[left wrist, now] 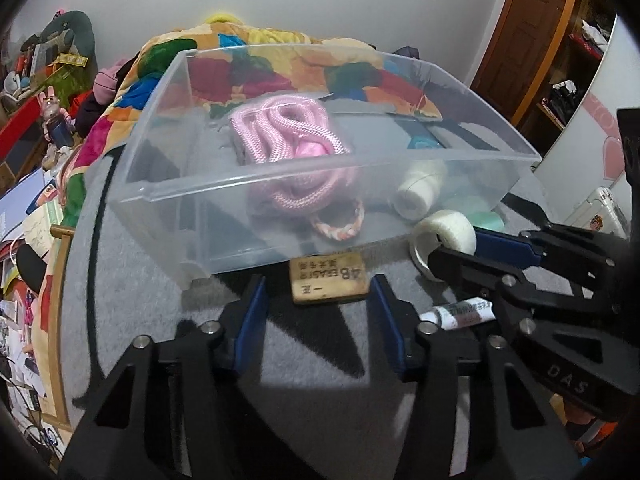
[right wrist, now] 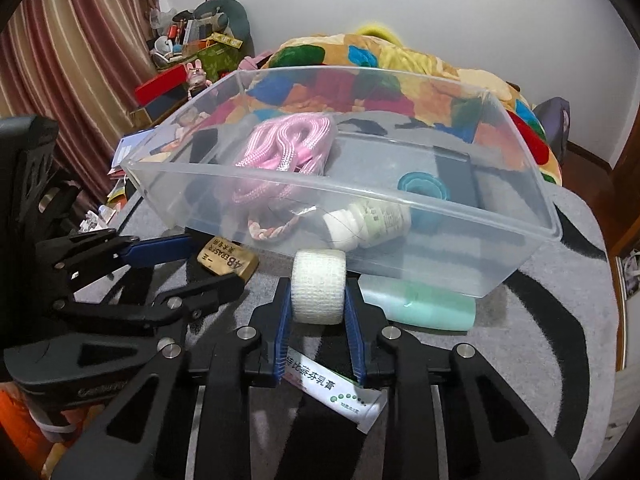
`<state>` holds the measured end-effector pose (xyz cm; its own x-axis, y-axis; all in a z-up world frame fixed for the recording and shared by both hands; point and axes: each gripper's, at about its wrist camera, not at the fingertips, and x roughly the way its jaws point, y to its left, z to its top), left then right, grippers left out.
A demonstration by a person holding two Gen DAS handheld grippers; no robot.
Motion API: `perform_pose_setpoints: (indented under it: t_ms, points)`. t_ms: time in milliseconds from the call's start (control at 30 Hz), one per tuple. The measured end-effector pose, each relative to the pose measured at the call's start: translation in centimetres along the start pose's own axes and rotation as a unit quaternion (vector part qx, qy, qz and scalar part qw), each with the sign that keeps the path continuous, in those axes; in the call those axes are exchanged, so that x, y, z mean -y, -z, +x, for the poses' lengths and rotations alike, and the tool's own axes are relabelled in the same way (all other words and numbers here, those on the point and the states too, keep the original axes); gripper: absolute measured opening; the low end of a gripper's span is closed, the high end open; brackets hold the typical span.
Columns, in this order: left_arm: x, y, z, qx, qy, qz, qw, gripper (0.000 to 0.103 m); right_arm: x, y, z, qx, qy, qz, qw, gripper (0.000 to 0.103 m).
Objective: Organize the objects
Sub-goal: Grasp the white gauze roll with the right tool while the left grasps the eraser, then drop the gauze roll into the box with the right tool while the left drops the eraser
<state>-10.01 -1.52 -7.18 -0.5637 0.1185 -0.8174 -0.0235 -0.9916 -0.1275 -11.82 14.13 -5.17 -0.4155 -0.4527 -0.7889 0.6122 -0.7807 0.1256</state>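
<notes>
The clear plastic bin [right wrist: 400, 216] lay straight ahead of both grippers on the grey mat [right wrist: 540, 320], its long axis running crosswise to their fingers and its near wall rising above the level of the fingertips. Inside it sat a pink rope [right wrist: 280, 148], a white bottle [right wrist: 368, 224] on its side and a teal item [right wrist: 424, 186]; a braided ring [right wrist: 272, 230] seemed to lie there too.

Just ahead and to the right of the right gripper [right wrist: 317, 300], a mint-green bottle [right wrist: 424, 306] lay outside the bin along its near wall. Below that gripper's fingers a white tube [right wrist: 336, 392] lay on the mat, slanted.

The right gripper was closed on the roll of white gauze tape [right wrist: 318, 292], the pads pressing its two flat ends, so the roll's axis ran across the jaws, parallel to the bin's near wall. The roll was touching or nearly touching that wall, below the rim, so the coming move probably turned on going up over the rim, then forward.

The left gripper [left wrist: 318, 292] stood wide open and empty, the tan eraser [left wrist: 328, 282] directly ahead between its fingertips, long side crosswise, just before the bin. For the eraser, the left was plainly the nearer.
</notes>
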Motion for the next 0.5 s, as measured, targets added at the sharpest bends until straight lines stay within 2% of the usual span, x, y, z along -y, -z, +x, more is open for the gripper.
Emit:
perform_pose_setpoints:
  t_ms: [67, 267, 500]
  points:
    - [0.0, -0.2, 0.1, 0.003, 0.003, -0.001, 1.0000, 0.041, 0.2, 0.2, -0.4, 0.003, 0.002, 0.000, 1.000, 0.023]
    - [-0.1, 0.3, -0.4, 0.010, 0.008, -0.004, 0.9999, 0.040, 0.6, 0.8, -2.1, 0.014, 0.003, 0.001, 1.000, 0.023]
    - [-0.8, 0.8, -3.4, 0.034, 0.024, -0.014, 0.9991, 0.040, 1.0, 0.2, -4.8, 0.045, -0.005, 0.013, 0.999, 0.023]
